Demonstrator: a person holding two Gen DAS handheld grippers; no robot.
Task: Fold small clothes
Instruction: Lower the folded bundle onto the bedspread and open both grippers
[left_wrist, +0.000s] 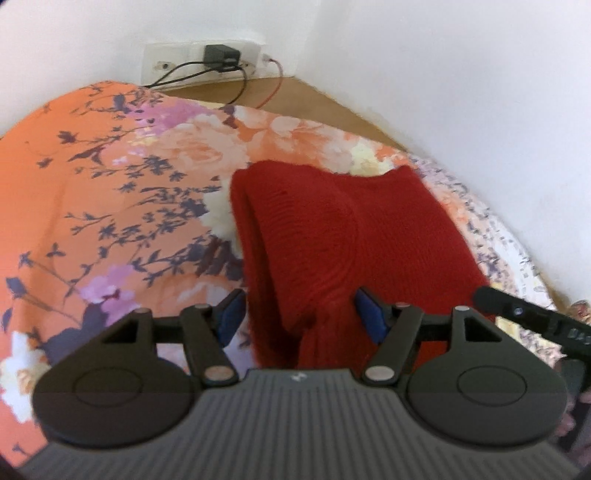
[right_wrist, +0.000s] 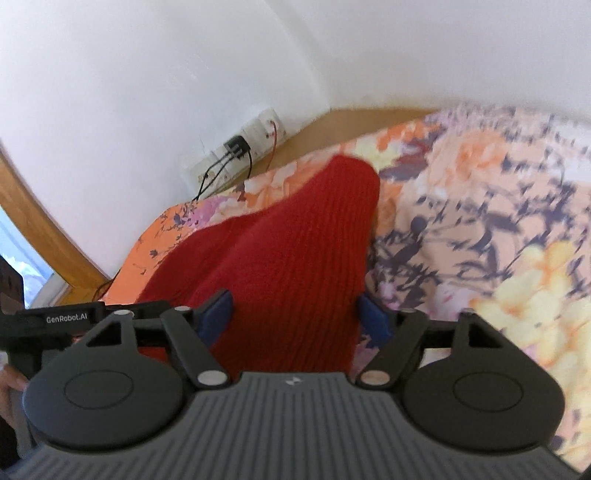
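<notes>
A red knit (left_wrist: 354, 236) lay partly folded on the bed (left_wrist: 110, 206). Both the left gripper (left_wrist: 301, 314) and right gripper (right_wrist: 295, 314) stood released over its near edge; next probably came regrasping that edge.

Black tongs (left_wrist: 301, 314), blue pads (left_wrist: 231, 314), ribbed grey housing, silver rivets

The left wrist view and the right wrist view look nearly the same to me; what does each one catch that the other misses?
Only the left wrist view shows the white fluffy patch beside the garment, and the right tool coming in at the side. Only the right wrist view shows the curved wooden frame with a bright opening at the far left, and the left tool's black arm. Both show the red ribbed knit garment lying on the orange floral bedsheet, and the white wall socket with a black plug.
</notes>
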